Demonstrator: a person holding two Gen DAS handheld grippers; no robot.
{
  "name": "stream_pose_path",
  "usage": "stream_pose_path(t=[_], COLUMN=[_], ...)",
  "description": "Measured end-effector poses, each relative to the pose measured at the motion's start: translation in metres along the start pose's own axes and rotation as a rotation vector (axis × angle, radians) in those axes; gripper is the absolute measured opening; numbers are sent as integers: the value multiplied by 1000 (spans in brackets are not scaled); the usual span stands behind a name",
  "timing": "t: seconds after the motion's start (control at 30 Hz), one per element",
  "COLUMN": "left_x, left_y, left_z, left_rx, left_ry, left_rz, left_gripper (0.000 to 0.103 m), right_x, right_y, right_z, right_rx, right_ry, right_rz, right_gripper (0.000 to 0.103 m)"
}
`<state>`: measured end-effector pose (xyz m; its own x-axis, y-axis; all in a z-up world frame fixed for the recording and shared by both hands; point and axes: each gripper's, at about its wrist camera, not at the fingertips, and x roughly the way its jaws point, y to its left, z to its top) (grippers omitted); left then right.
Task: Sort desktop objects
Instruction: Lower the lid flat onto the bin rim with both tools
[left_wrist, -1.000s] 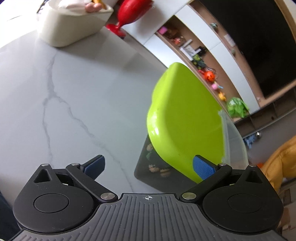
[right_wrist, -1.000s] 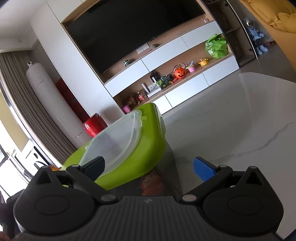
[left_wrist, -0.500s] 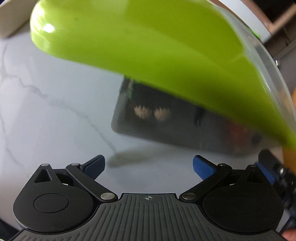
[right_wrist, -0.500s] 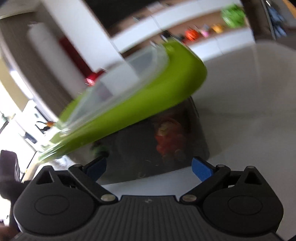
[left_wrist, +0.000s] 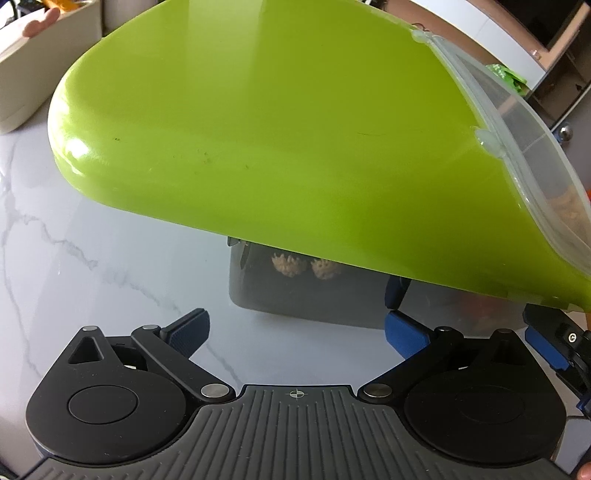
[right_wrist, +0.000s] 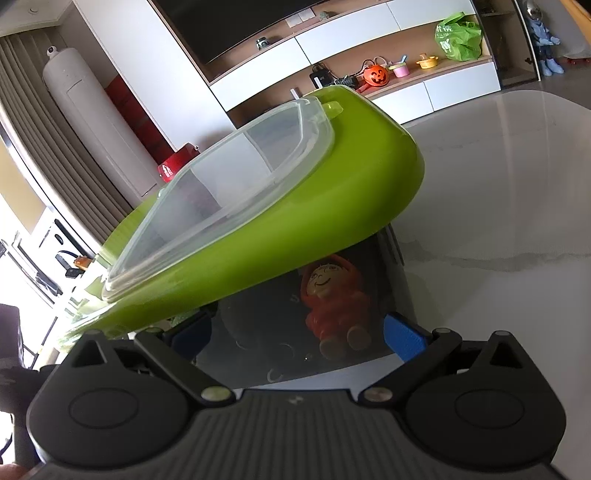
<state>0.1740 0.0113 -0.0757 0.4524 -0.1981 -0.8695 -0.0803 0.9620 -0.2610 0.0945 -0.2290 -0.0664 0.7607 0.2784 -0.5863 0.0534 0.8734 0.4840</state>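
Observation:
A lime-green lid (left_wrist: 277, 129) with a clear plastic window (right_wrist: 229, 184) lies tilted over a dark see-through box (left_wrist: 303, 299) on the white marble table (left_wrist: 92, 240). Inside the box (right_wrist: 373, 258) lie an orange doll (right_wrist: 336, 299) and two beige spiky toys (left_wrist: 306, 264). My left gripper (left_wrist: 295, 332) is open, low on the table just in front of the box. My right gripper (right_wrist: 297, 334) is open at the box's other end, with the box wall between its fingers. One of its blue fingers (left_wrist: 546, 339) shows at the right edge of the left wrist view.
A white tub (left_wrist: 22, 85) stands at the table's far left. Bare marble (right_wrist: 498, 184) stretches to the right of the box. Beyond the table are a TV cabinet with toys (right_wrist: 388, 70) and a tall white cylinder (right_wrist: 92, 110).
Both grippers have come in close to the box from opposite ends. The green lid has dropped from steeply raised to a low tilt over the box. Both grippers stay open.

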Motion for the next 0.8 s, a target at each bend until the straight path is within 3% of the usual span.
stream_pose_path(t=[0.27, 0.37, 0.47, 0.57, 0.67, 0.8], left_x=[-23, -26, -28, -27, -25, -20], left_y=[14, 34, 47, 53, 55, 64], left_z=[-7, -9, -11, -8, -9, -8], left_rx=[-21, -72, -141, -153, -129, -140], left_ry=[-33, -27, -13, -15, -17, -8], left_rz=[23, 26, -3, -24, -32, -69], left_gripper=[103, 103, 103, 103, 103, 103], right_x=[-7, -20, -42, -45, -17, 4], right_y=[6, -11, -45, -70, -71, -72], right_z=[-5, -11, -11, 10, 39, 48], right_rx=[-31, -26, 106, 261, 209, 213], right_ry=[4, 10, -113, -239, -191, -175], right_rz=[-21, -124, -272, -318, -342, -311], right_gripper=[102, 101, 99, 101, 99, 88])
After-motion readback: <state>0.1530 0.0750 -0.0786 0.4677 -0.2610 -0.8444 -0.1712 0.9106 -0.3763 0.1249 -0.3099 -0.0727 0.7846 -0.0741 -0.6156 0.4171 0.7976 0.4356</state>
